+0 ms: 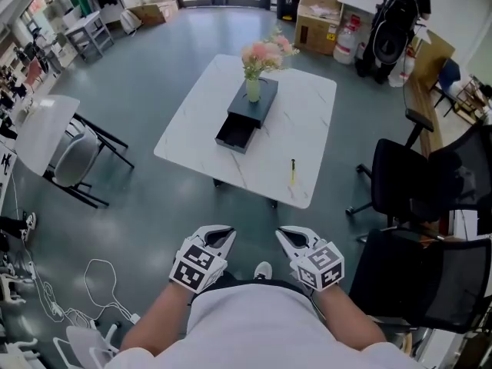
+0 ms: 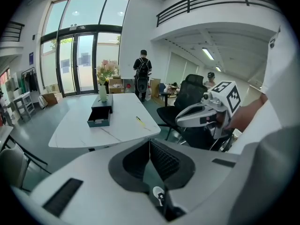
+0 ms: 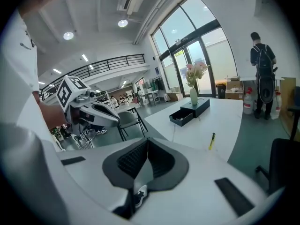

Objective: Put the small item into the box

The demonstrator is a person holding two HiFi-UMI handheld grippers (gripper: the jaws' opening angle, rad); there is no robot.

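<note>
A small yellow pen (image 1: 292,171) lies near the front right edge of the white table (image 1: 307,121). The dark box (image 1: 247,114) stands mid-table with its drawer (image 1: 234,135) pulled open and a vase of pink flowers (image 1: 257,64) on top. Both grippers hover close to my body, well short of the table. The left gripper (image 1: 219,231) and the right gripper (image 1: 290,234) are shut with nothing between their jaws. The left gripper view shows the box (image 2: 101,112), the pen (image 2: 140,121) and its own jaws (image 2: 150,142) meeting. The right gripper view shows the pen (image 3: 212,141) and the box (image 3: 192,110).
Two black office chairs (image 1: 407,183) stand to the right of the table, one (image 1: 430,275) right beside me. A grey chair (image 1: 73,156) and a small white table stand at the left. Cables (image 1: 100,283) lie on the floor at the lower left. A person with a backpack (image 2: 142,74) stands beyond the table.
</note>
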